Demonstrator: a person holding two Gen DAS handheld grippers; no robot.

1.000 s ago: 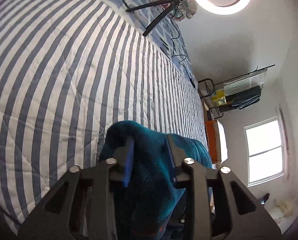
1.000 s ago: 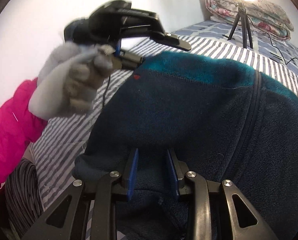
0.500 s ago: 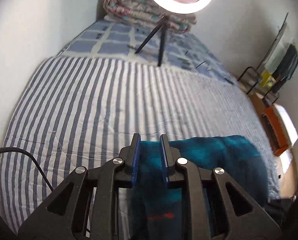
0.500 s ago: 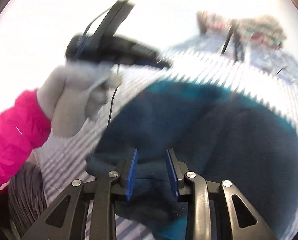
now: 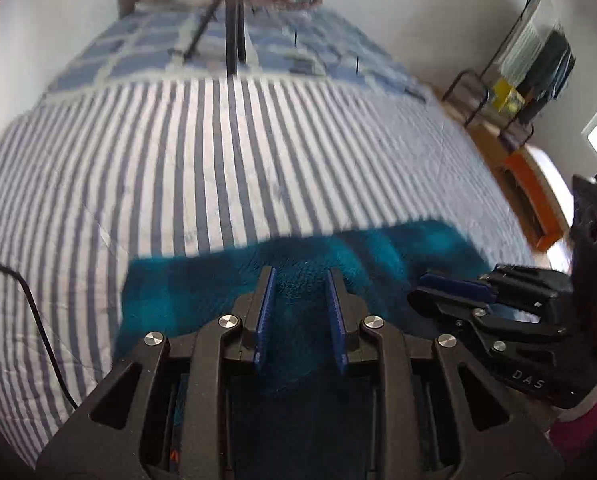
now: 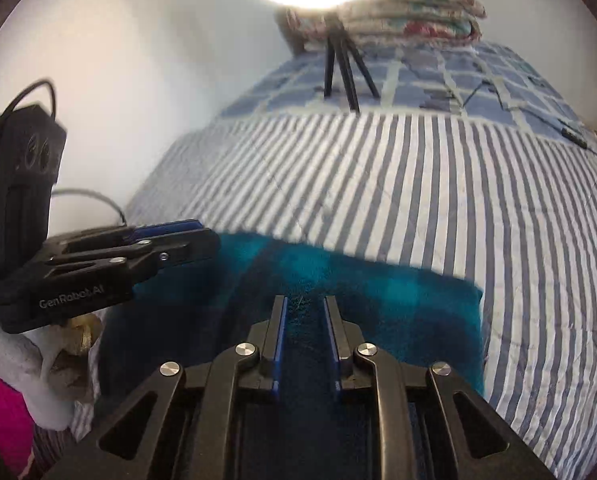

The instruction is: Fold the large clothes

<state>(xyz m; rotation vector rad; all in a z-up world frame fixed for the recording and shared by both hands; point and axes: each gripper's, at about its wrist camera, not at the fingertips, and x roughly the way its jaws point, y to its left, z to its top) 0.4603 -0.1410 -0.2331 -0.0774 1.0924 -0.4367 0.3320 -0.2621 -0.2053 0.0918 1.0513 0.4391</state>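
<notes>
A teal and navy fleece jacket (image 5: 202, 280) lies on the striped bed near its front edge; it also shows in the right wrist view (image 6: 398, 304). My left gripper (image 5: 300, 280) is over its near part, jaws a little apart with fleece between them. My right gripper (image 6: 303, 304) is likewise over the fleece, jaws slightly apart around the fabric. Each gripper shows in the other's view: the right one at the right (image 5: 450, 284), the left one at the left (image 6: 178, 236). Whether the fabric is pinched is unclear.
The blue-and-white striped quilt (image 5: 178, 152) covers the bed. A ring-light tripod (image 6: 342, 64) stands at the far end before a folded floral blanket (image 6: 410, 20). A black cable (image 5: 38, 320) runs at the left. A rack and orange bin (image 5: 534, 208) stand right of the bed.
Both grippers swung the fleece down from the air and forward onto the bed. The jacket now lies spread flat, and the jaws look slightly wider than before.
</notes>
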